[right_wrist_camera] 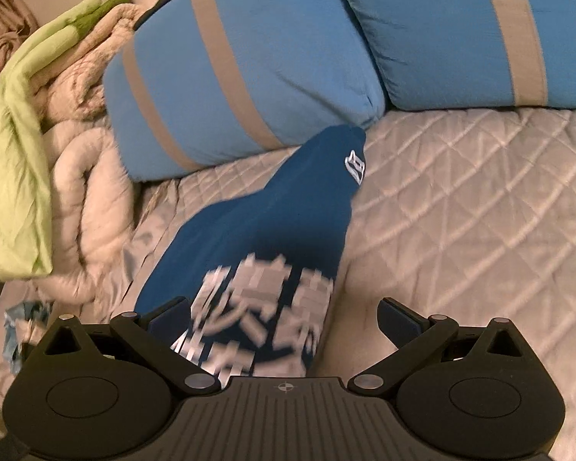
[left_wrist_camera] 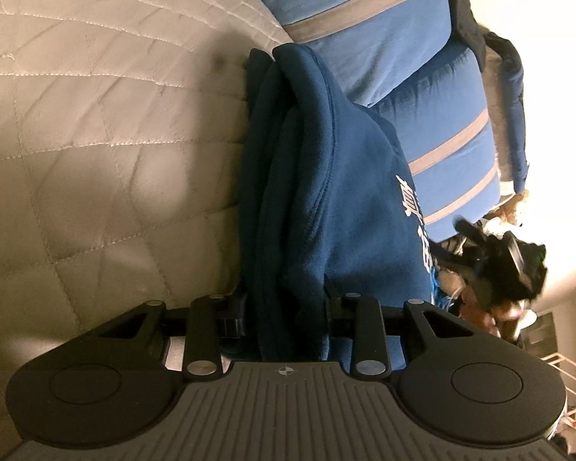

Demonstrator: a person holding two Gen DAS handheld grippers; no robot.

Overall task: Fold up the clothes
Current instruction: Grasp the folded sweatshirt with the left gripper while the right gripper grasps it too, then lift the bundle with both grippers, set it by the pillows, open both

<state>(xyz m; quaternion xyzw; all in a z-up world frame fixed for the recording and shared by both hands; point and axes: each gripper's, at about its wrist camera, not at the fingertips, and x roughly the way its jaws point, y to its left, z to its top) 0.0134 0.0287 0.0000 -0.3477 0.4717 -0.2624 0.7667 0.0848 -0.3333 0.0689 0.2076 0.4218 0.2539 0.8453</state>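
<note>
A dark blue sweatshirt [left_wrist_camera: 318, 176] with white lettering lies bunched in folds on the grey quilted bed cover [left_wrist_camera: 96, 134]. My left gripper [left_wrist_camera: 286, 317] is shut on a thick fold of it; the cloth fills the gap between the fingers. In the right wrist view the same sweatshirt [right_wrist_camera: 280, 207] stretches away toward the pillows, its white print near the camera, blurred. My right gripper [right_wrist_camera: 284, 319] is open, jaws wide apart, with the sweatshirt's printed part lying between them, nearer the left finger [right_wrist_camera: 172, 313].
Two blue pillows with grey stripes [right_wrist_camera: 249, 65] lie at the head of the bed. A beige comforter [right_wrist_camera: 84, 176] and a light green cloth [right_wrist_camera: 15, 88] are piled at the left. Quilted cover [right_wrist_camera: 460, 199] extends to the right.
</note>
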